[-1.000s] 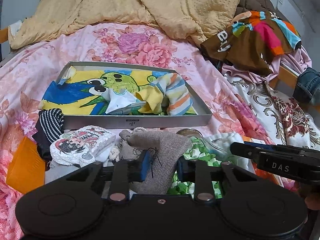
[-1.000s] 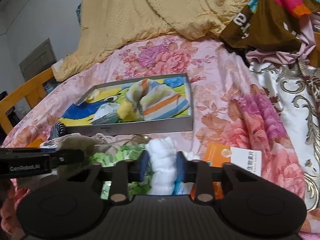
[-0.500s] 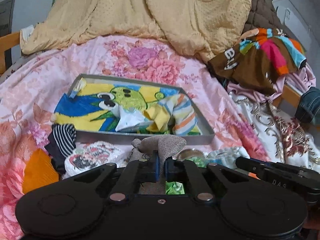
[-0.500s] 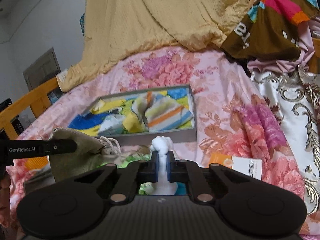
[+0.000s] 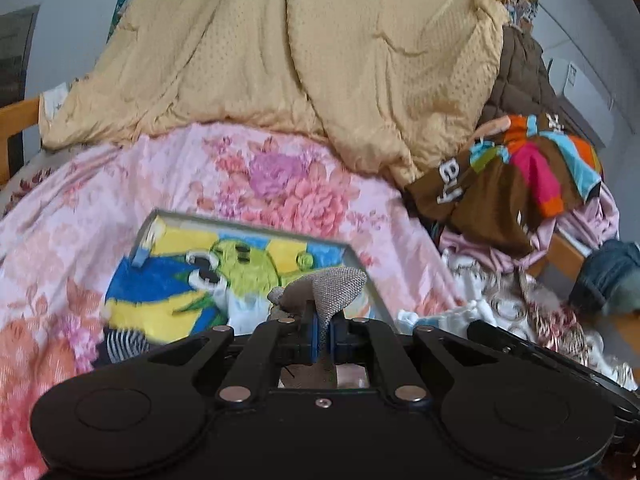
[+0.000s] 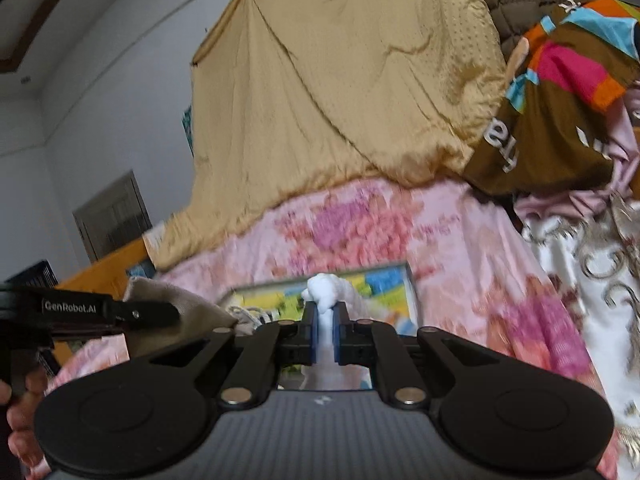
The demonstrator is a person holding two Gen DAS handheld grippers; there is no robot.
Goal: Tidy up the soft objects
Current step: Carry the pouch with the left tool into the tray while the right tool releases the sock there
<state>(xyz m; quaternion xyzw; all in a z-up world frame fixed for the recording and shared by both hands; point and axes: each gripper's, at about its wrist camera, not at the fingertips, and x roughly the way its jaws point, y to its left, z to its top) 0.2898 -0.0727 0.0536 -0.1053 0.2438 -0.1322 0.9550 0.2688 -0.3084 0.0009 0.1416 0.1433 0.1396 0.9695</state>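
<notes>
Both grippers have come up off the pile since a second ago, and each one closed on its piece of fabric on the way. The left gripper [image 5: 323, 334] is now clamped tight on the grey woven pouch [image 5: 334, 286], which sticks up between the blue pads and hangs in the air in front of the grey tray [image 5: 362, 268]. The right gripper [image 6: 325, 330] is pinched narrow on the white fluffy cloth [image 6: 326, 294], with a bunched tuft poking out above the pads and the rest hanging below.

The tray sits on the pink floral bedsheet [image 5: 280, 176], with the cartoon towel [image 5: 192, 280] in yellow, blue and green lying inside it. In the right wrist view the left gripper comes in from the left edge with the pouch dangling from it, so the 2 tools are side by side. The tan quilt [image 5: 320, 60] is heaped behind. A bit blurry all round.
</notes>
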